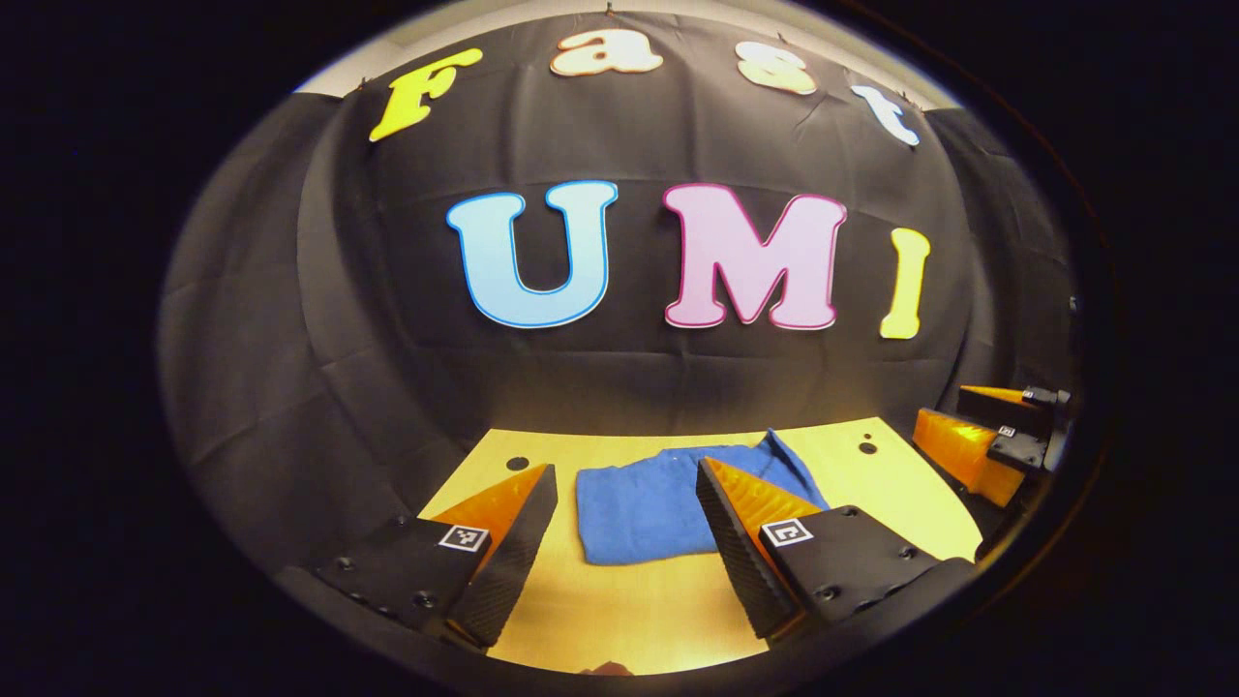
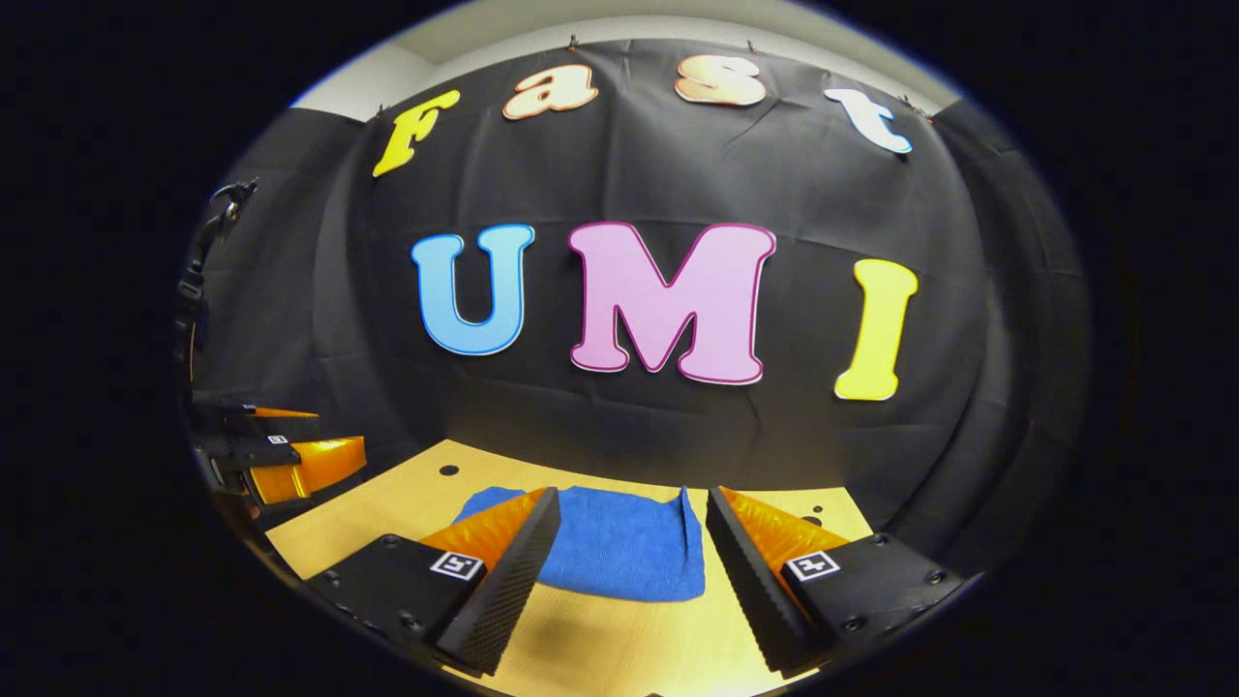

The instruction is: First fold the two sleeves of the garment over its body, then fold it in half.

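Blue garment (image 1: 658, 508) lying on the wooden table (image 1: 871, 484) as a compact folded rectangle — sleeves apparently in, halving likely done; left gripper (image 1: 627, 518) and right gripper (image 2: 631, 542) both spread wide, holding nothing, hovering above

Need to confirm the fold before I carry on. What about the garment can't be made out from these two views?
- Left gripper view: the blue garment's right side sits behind the left gripper's finger.
- Right gripper view: the right gripper's fingers cover both side edges.
- Sleeves: whether tucked underneath, cannot tell in either view.
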The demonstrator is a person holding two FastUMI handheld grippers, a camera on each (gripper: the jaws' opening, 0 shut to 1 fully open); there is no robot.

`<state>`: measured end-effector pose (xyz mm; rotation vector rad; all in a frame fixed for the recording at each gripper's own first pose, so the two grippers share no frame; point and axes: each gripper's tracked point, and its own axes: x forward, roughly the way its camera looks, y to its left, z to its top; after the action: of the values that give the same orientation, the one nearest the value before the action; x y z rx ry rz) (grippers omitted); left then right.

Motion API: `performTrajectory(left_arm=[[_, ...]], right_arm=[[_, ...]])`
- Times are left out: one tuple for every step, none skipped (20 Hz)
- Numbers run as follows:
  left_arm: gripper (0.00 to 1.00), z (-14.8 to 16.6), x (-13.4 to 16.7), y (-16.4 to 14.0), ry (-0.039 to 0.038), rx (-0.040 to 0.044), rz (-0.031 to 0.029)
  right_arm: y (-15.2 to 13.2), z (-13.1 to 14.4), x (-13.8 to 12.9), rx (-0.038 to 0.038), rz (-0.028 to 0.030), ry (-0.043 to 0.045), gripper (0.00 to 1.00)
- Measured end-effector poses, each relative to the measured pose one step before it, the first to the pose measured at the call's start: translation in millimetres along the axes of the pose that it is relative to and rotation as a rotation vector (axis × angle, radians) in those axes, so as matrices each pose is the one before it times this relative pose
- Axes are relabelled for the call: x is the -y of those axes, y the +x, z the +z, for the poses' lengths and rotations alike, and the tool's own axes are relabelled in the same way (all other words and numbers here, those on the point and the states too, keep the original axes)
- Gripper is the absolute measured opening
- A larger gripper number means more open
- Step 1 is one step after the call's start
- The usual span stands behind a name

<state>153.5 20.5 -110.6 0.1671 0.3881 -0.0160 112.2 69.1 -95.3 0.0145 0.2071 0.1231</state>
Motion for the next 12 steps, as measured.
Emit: performTrajectory(left_arm=[[0.85,-2.25,-0.27,-17.68,0.02927,0.02773,0.00134],[0.85,-0.05,0.62,-16.13,0.03304,0.02551,0.00314],[0.85,-5.08,5.85,-14.11,0.02012,0.0113,-0.01777],[0.84,-4.72,8.72,-15.48,-0.00437,-0.00485,-0.02802],[0.84,-3.85,6.77,-16.13,-0.01729,0.00333,-0.02215],[0.84,-0.41,4.98,-14.69,-0.01859,0.01633,-0.01306],[0.84,0.73,1.79,-10.5,-0.01448,0.02443,-0.00117],[0.84,3.88,0.52,-8.02,-0.0155,0.04066,0.00459],[0.83,-1.04,0.04,-8.51,-0.01001,0.01624,0.00624],[0.82,0.59,-1.75,-5.65,0.00244,0.00488,0.01431],[0.79,-2.15,-6.32,-5.68,0.01023,0.00515,0.01896],[0.86,0.26,-5.57,-5.25,0.00582,0.00857,0.01585]], right_arm=[[-18.63,-0.47,-4.39,0.00497,-0.00097,0.01078,0.97],[-13.82,0.98,-0.87,0.00286,-0.00203,0.00222,0.96],[-15.35,-3.21,-1.93,-0.0074,-0.00223,0.00074,0.96],[-12.72,-3.16,-5.78,-0.01391,0.00642,0.00231,0.96],[-9.51,-3.04,-5.39,-0.01383,0.00482,0.01414,0.96],[-5.35,2.37,-3.71,0.00554,0.00644,0.0119,0.97],[-3.67,2.67,-4.84,0.00738,0.00524,0.00744,0.97],[-2.2,1.44,-3.77,0.00591,0.0035,-0.00374,0.96],[-2.05,1.51,-4.08,0.00255,0.00193,-0.01154,0.97],[-0.36,2.35,-4.01,0.00284,0.00661,-0.00779,0.97],[-0.63,3.24,-7.1,0.00954,0.0127,-0.01144,0.96],[0.81,3.41,-5.66,0.00283,0.01049,-0.01165,0.97]])
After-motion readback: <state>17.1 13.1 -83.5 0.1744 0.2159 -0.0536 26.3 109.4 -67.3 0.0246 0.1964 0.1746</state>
